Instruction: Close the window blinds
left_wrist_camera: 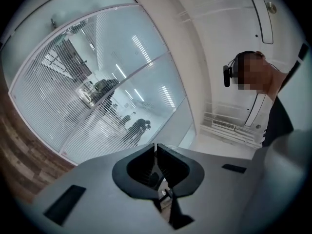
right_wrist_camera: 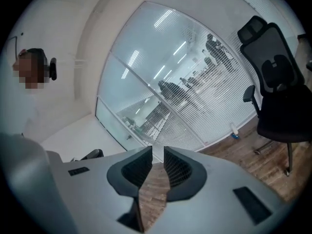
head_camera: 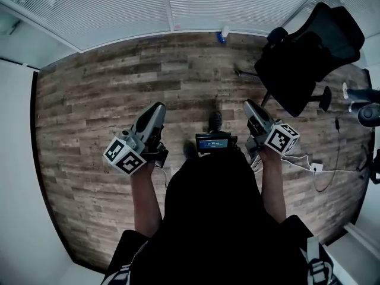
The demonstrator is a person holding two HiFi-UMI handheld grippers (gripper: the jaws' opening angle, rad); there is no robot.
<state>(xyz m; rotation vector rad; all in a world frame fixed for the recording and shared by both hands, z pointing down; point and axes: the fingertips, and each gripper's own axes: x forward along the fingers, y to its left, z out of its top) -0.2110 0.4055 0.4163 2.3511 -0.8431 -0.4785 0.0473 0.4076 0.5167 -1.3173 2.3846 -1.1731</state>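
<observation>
Two grippers are held well apart from the white slatted window blinds (head_camera: pixel 119 8) beyond the brown wood-plank floor (head_camera: pixel 107 82). The left gripper (left_wrist_camera: pixel 155 152) is clenched on nothing. The right gripper (right_wrist_camera: pixel 157 155) is narrowly parted and empty. People are seen through the slats, so closing is judged left to do.

1. I am looking down on a floor (head_camera: pixel 107 88) of brown wood planks, running up to a glazed wall (right_wrist_camera: pixel 141 52).
2. A black office chair (head_camera: pixel 309 52) is standing on it at the right, near that glass.
3. A plain white wall (head_camera: pixel 15 159) is closing off the left side.
4. Long ceiling lights are showing as bright streaks (right_wrist_camera: pixel 165 18) in the glass.
5. A white cable (head_camera: pixel 338 171) is lying on the planks.
</observation>
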